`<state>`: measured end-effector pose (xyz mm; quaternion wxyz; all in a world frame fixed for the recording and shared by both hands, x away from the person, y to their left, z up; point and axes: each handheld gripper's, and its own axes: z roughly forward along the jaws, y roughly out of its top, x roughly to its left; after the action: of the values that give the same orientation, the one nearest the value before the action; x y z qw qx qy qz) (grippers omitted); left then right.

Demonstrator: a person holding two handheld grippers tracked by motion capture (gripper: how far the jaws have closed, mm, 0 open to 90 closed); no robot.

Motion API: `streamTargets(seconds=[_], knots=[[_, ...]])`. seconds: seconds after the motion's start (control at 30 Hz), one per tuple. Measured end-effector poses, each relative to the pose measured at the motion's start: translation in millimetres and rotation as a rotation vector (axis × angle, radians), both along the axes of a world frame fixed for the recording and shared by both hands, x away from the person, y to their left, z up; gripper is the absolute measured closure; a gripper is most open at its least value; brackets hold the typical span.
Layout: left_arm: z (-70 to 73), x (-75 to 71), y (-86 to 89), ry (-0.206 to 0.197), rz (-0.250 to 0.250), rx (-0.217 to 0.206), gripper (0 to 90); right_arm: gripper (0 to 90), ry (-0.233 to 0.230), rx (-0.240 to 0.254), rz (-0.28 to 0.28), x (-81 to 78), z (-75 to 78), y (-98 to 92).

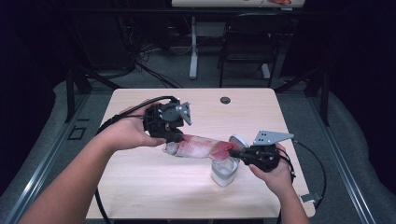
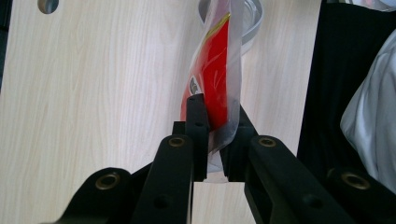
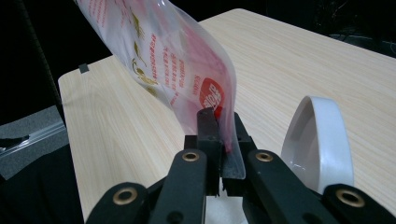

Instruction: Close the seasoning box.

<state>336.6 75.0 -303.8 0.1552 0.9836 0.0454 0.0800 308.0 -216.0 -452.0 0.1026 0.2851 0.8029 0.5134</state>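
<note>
- gripping one end of the pouch (image 1: 198,146), the left gripper (image 1: 173,136) was clamped shut.
- right gripper (image 1: 238,154) pinched the other end above the jar (image 1: 224,172).
- lid (image 1: 239,139) lay just behind the jar.

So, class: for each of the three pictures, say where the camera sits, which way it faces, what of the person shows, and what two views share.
High view: above the person's side, facing forward and down at the table; both forearms, left tool, right tool.
Left gripper view: rides the left tool, looking along its jaws, shut on the red pouch.
Right gripper view: rides the right tool, jaws clamping the pouch beside a white lid.
Shared: both gripper views show the pouch and lid.
</note>
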Motion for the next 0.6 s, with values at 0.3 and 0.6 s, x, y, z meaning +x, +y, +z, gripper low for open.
streamTargets(seconds=[0.3, 0.6], knots=[[1.1, -0.6, -1.7, -0.001, -0.004, 0.001, 83.8, 88.6, 0.001, -0.005, -0.001, 0.3, -0.5, -0.1], [2.2, -0.5, -2.6, -0.004, -0.008, 0.004, 83.9, 88.6, 0.002, -0.014, -0.002, 0.2, -0.6, 0.1]])
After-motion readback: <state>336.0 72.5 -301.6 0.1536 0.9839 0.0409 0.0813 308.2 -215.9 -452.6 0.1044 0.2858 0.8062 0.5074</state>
